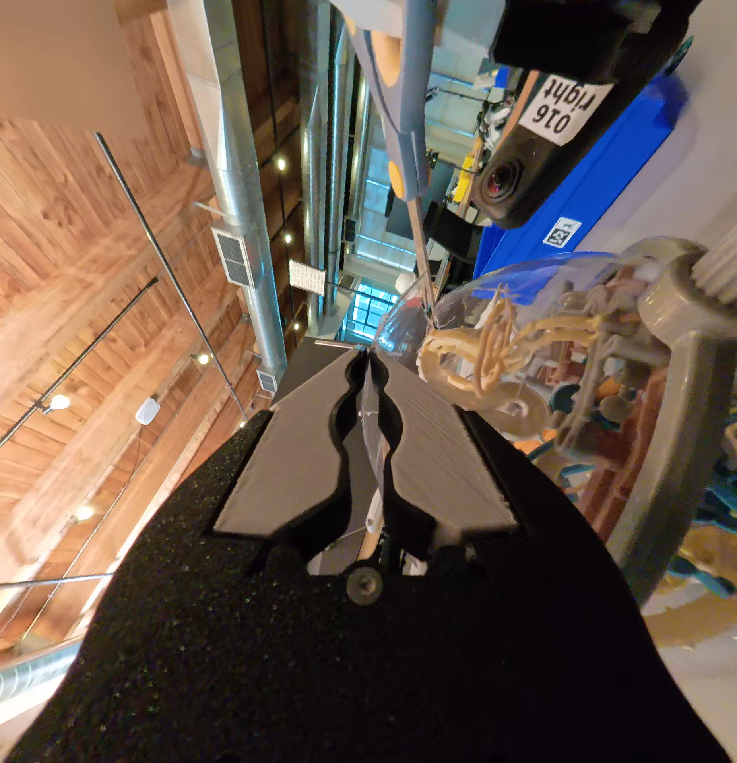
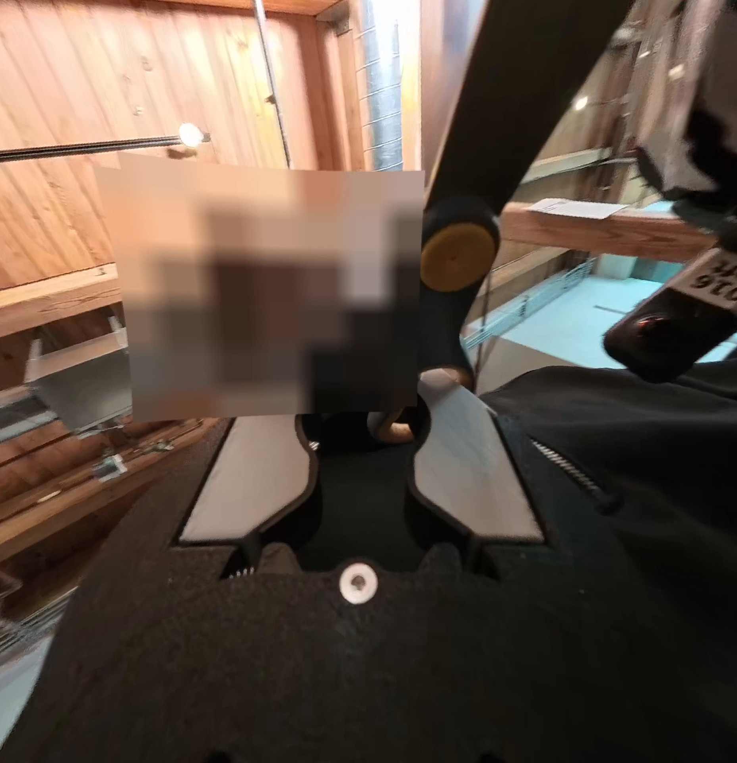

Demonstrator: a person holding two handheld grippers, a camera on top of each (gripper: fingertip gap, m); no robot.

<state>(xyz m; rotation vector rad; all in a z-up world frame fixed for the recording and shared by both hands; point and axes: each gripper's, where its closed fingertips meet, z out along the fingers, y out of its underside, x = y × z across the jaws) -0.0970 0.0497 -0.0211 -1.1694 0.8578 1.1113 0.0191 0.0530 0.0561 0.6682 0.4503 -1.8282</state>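
My left gripper (image 1: 364, 355) is shut on the edge of a clear plastic bag (image 1: 474, 305). The bag holds beige, grey and teal plastic scraps. Grey scissors (image 1: 404, 124) with orange trim come down from the top, and their thin blade (image 1: 422, 256) touches the bag just beyond my fingertips. In the right wrist view my right gripper (image 2: 371, 417) grips the scissors' handle loop between its fingertips. The scissors' yellow pivot (image 2: 455, 256) and dark blade rise above it. The left fingertip is hidden behind a blurred patch.
The views point up at a wooden ceiling with a metal duct (image 1: 243, 206) and lamps. A blue bin (image 1: 598, 173) lies behind the bag. The right gripper's camera body (image 1: 523, 181) is close above the bag. A dark jacket (image 2: 627, 454) fills the right.
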